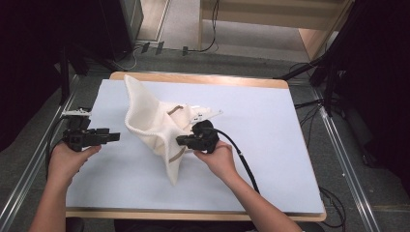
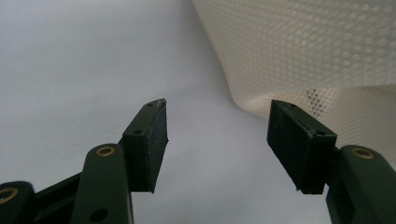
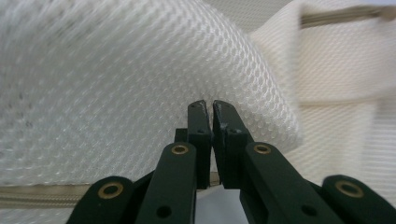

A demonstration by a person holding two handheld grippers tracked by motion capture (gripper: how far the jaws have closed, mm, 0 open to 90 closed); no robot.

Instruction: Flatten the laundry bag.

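Two grippers work a white mesh bag (image 1: 154, 123) at the counter's (image 1: 270, 145) centre — right gripper (image 1: 181, 140) pinches its edge, jaws closed, lifting. Left gripper (image 1: 115, 137), at nine o'clock, jaws wide and empty — probably must grasp the near fold next.

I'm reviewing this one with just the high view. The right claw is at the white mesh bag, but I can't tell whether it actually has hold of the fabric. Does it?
Observer: Yes. In the right gripper view the right claw has its jaws pressed nearly together, pinching a fold of the mesh bag.
Operator: And the left claw, is it open?
Observer: Open. In the left gripper view the left claw has its jaws wide apart with nothing between them.
Operator: Is it touching the bag?
Observer: No. The bag's edge lies just beyond the jaw at the right of that view, with bare table under the gap.
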